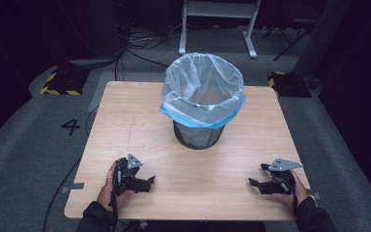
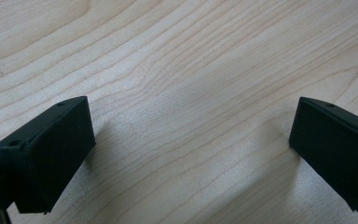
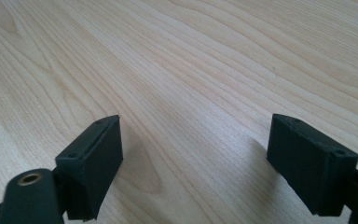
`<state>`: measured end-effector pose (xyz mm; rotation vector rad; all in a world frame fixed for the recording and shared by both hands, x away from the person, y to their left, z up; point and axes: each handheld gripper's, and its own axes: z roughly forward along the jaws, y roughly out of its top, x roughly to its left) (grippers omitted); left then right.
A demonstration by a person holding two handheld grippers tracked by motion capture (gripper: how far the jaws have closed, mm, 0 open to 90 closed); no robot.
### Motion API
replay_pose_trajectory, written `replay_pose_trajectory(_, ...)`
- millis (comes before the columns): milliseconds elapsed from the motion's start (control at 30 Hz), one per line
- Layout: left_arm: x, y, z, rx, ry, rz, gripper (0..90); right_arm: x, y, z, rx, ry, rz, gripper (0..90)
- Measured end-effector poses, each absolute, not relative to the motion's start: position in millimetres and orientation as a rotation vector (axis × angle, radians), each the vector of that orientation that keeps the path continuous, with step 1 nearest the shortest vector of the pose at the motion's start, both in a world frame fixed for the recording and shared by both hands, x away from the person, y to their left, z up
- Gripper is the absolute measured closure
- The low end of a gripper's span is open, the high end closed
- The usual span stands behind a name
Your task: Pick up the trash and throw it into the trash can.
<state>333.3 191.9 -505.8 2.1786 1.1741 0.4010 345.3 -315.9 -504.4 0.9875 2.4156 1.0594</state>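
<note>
A black mesh wastebasket lined with a pale blue plastic bag stands upright at the middle of the wooden table. My left gripper rests on the table near the front left, held by a hand, jaws wide apart with nothing between them. In the left gripper view the left gripper has bare wood between its black jaws. My right gripper rests near the front right, also open and empty. The right gripper likewise points low at bare wood grain in its own view.
The table stands on grey carpet. A white metal frame is behind the table, cables run across the floor at the back left, and yellow-black striped blocks sit at both far corners.
</note>
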Motion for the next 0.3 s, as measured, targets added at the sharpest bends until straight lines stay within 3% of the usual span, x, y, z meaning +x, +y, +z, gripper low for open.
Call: replay_pose_trajectory(300,333.8,191.7,-505.8,2.178,1.173,0.396,0.1,344.7,-315.7,-504.5,0.983,2.417,1.064,18.3)
